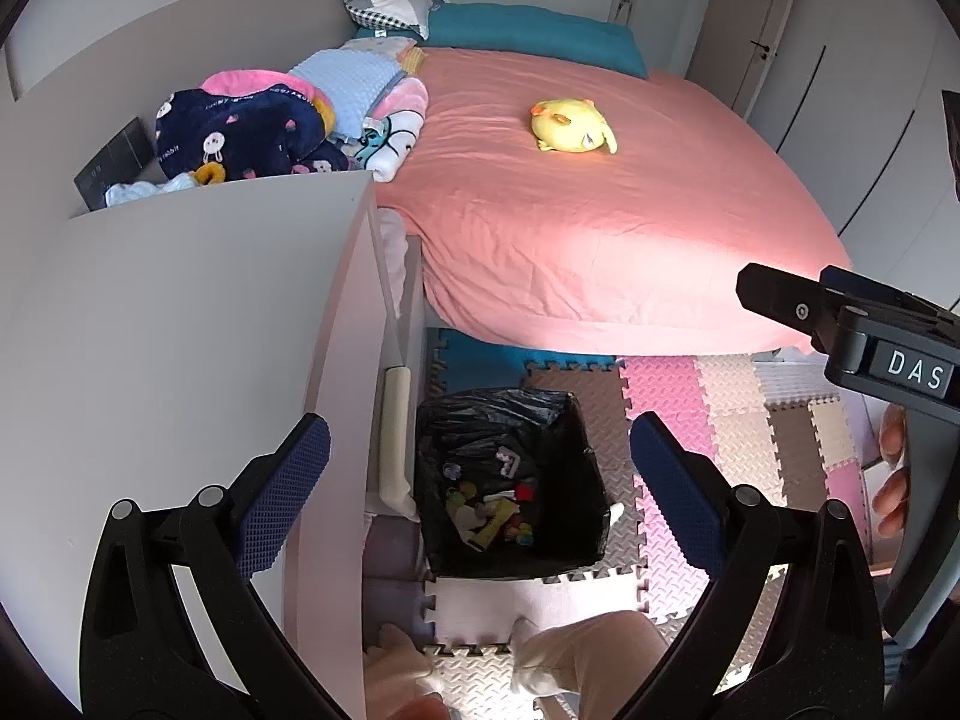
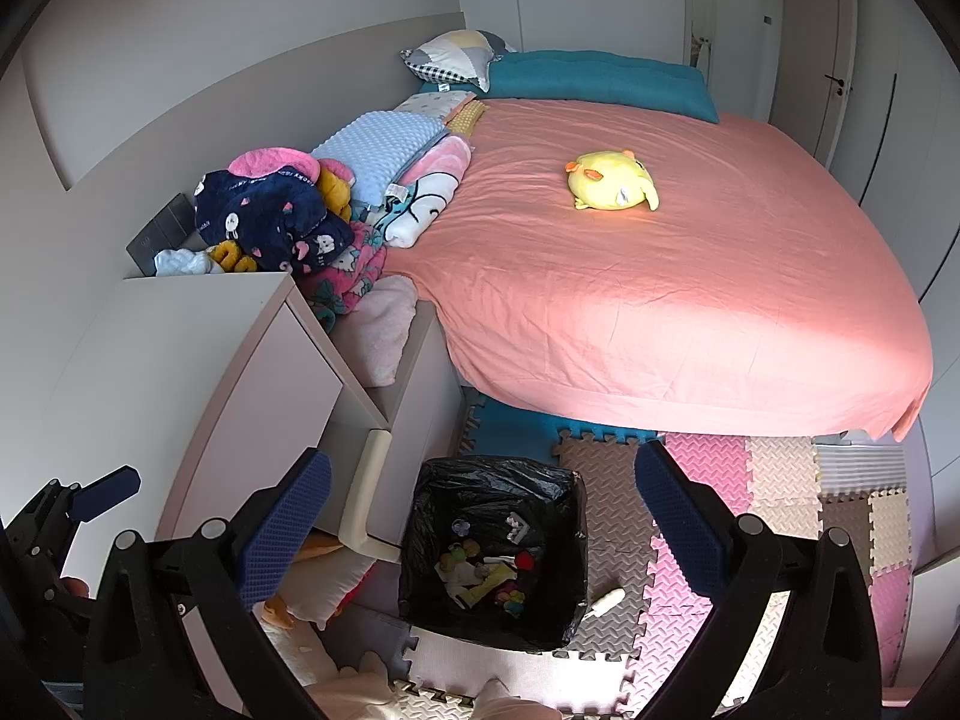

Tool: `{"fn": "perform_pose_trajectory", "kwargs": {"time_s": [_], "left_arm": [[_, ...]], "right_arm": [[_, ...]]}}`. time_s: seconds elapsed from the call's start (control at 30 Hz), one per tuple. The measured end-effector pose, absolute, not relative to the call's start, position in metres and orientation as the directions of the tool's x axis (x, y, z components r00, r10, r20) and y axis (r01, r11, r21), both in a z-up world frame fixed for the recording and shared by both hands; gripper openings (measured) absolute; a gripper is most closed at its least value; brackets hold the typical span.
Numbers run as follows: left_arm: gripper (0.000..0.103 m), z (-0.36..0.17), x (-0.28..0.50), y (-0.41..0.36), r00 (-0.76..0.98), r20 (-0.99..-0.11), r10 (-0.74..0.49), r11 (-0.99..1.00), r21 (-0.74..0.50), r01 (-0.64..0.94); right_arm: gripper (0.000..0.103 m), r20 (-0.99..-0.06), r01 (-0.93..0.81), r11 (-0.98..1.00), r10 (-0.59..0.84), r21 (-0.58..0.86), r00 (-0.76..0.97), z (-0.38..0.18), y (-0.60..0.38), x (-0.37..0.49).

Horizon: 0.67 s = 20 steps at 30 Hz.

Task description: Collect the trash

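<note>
Black-lined bin [image 2: 492,552] holding trash, left gripper [image 1: 480,468] and right gripper [image 2: 483,510] wide apart, empty

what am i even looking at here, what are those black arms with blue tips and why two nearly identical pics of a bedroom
There is no robot here: a person holds a two-finger gripper in each hand, and each gripper carries a wide-angle camera looking along its fingers. One picture comes from the left gripper, the other from the right gripper. The blue tips are their grip pads. Both grippers are open and hold nothing. Below them, on the foam puzzle floor mat, stands a bin lined with a black plastic bag, already holding colourful scraps. A small white stick-like piece lies on the mat beside the bin. Behind is a bed with a pink sheet and a yellow plush toy.
</note>
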State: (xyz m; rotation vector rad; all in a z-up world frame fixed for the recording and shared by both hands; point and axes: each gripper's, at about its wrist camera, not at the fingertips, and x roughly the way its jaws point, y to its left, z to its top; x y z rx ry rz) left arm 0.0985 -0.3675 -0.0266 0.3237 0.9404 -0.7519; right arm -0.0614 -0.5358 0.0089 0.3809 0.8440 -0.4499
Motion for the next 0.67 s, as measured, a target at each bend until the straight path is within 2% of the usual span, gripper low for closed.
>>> {"fn": "perform_pose_trajectory", "kwargs": {"time_s": [0.27, 0.67], "left_arm": [[0.097, -0.0229, 0.0919, -0.3672, 0.438, -0.786, -0.437, 0.7, 0.008, 0.714], [0.097, -0.0231, 0.0976, -0.363, 0.445, -0.781, -0.439, 0.715, -0.004, 0.699]], "right_arm": [[0.1, -0.782, 0.521, 0.841, -0.227, 0.144, 0.581, 0.0077, -0.5365, -0.0618], [0.1, -0.781, 0.52, 0.842, -0.225, 0.145, 0.583, 0.0074, -0.5408, -0.0651]]}}
